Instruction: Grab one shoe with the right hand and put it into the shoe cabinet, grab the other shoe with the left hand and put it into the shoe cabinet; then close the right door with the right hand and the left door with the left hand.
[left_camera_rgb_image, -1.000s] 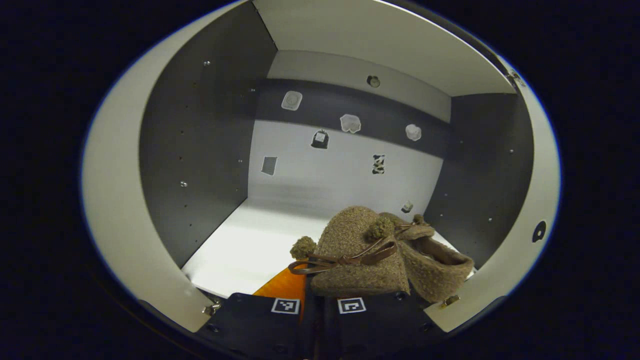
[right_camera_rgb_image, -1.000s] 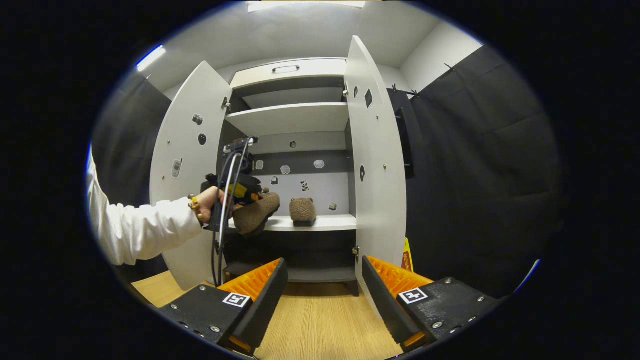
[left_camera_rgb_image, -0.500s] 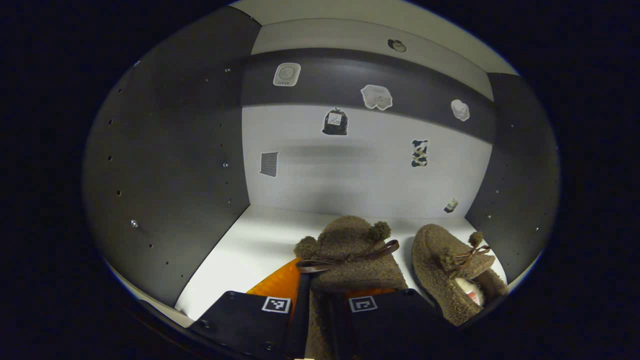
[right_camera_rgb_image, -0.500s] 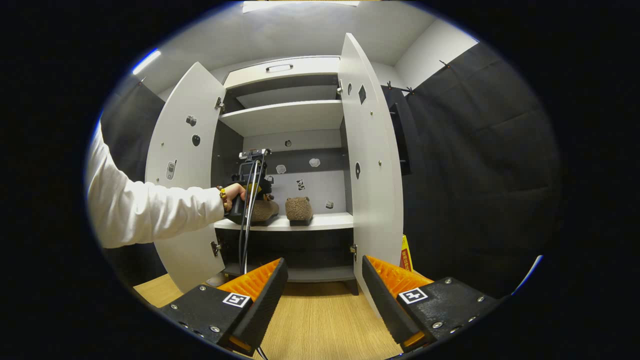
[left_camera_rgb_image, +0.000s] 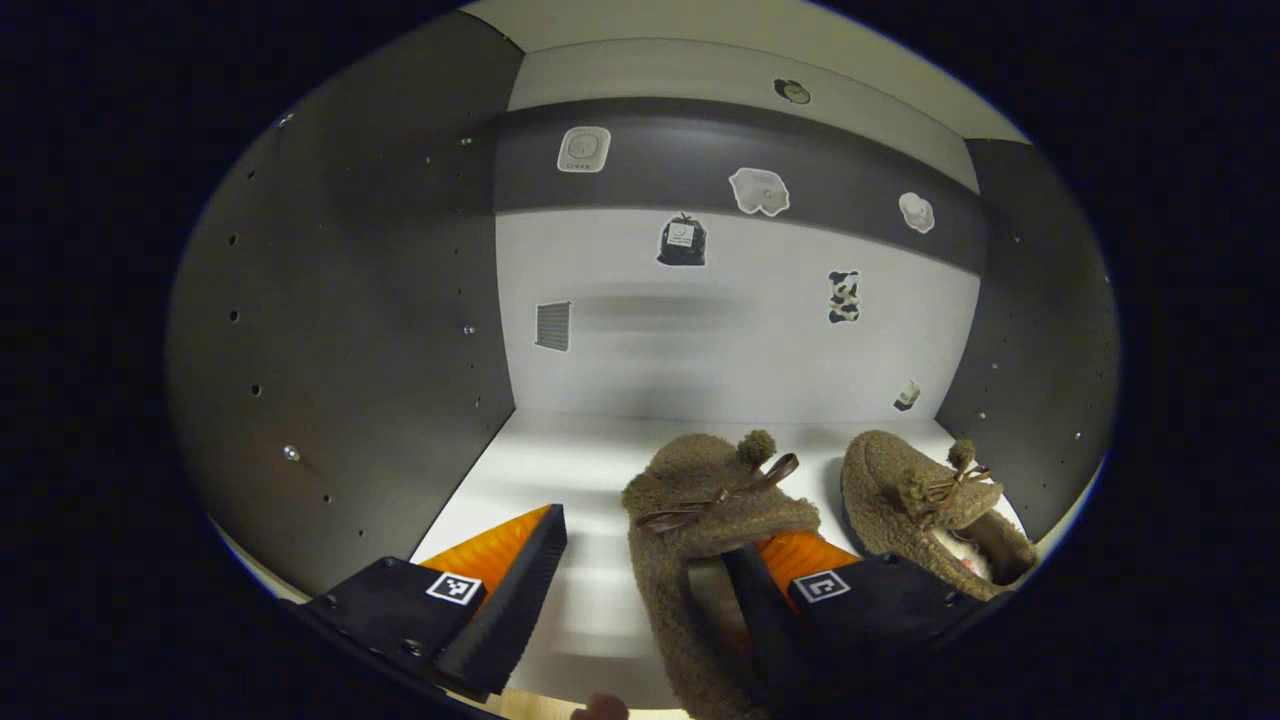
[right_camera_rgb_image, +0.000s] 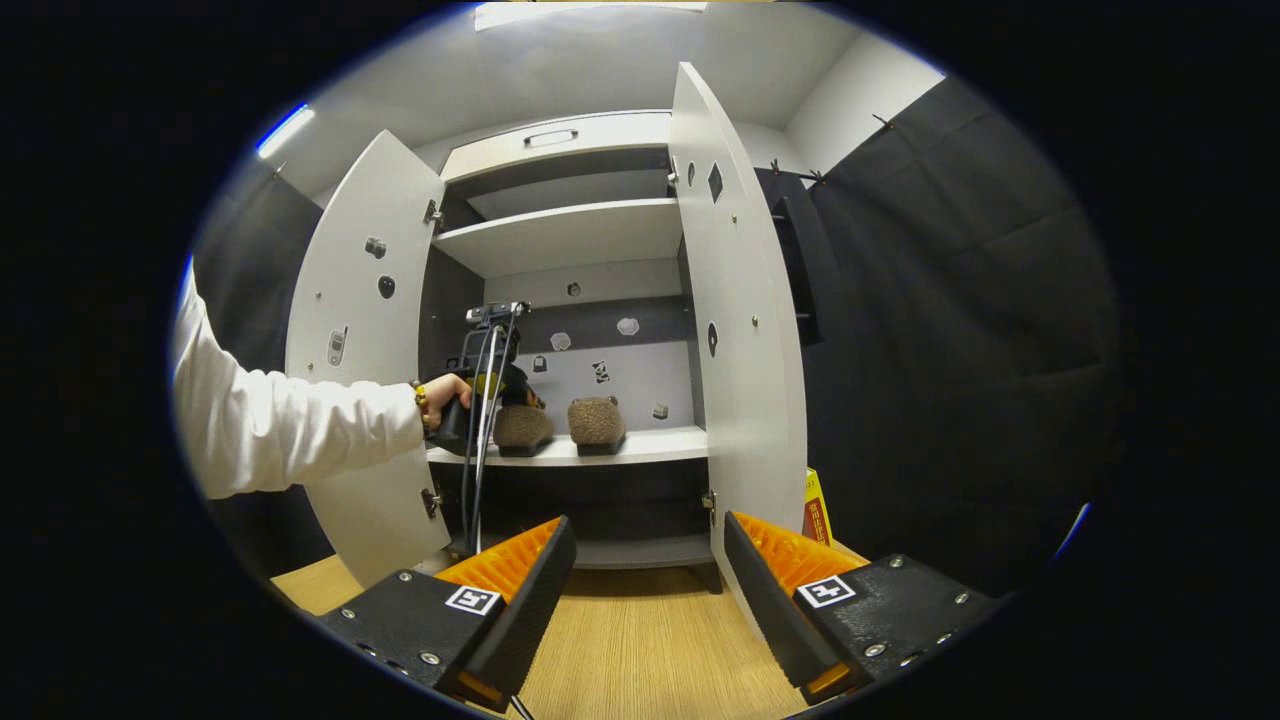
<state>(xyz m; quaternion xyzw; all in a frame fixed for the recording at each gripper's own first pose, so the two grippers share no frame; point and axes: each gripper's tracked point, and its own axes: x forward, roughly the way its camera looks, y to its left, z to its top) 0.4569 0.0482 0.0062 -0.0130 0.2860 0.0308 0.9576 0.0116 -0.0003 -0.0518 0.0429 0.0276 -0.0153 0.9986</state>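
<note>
Two brown fuzzy slippers with pompoms and bows stand side by side on the white cabinet shelf (left_camera_rgb_image: 560, 470). The left slipper (left_camera_rgb_image: 700, 495) lies right before my left gripper (left_camera_rgb_image: 640, 535), which is open; one finger sits inside the slipper's opening, the other stands apart to its left. The second slipper (left_camera_rgb_image: 920, 490) rests to the right. In the right gripper view, both slippers (right_camera_rgb_image: 522, 425) (right_camera_rgb_image: 596, 420) sit on the shelf (right_camera_rgb_image: 650, 446), with the left gripper (right_camera_rgb_image: 485, 385) held by a hand at them. My right gripper (right_camera_rgb_image: 648, 525) hangs open and holds nothing, back from the cabinet.
Both cabinet doors stand open: the left door (right_camera_rgb_image: 350, 370) and the right door (right_camera_rgb_image: 740, 330). A white sleeve (right_camera_rgb_image: 280, 425) reaches across the left door. An upper shelf (right_camera_rgb_image: 570, 235) and a lower shelf (right_camera_rgb_image: 640, 548) frame the slipper shelf. A yellow object (right_camera_rgb_image: 818, 512) stands behind the right door on the wooden floor (right_camera_rgb_image: 640, 640).
My left gripper has opened and let go of the slipper, which now rests on the shelf beside the other. The right gripper has hardly moved.
</note>
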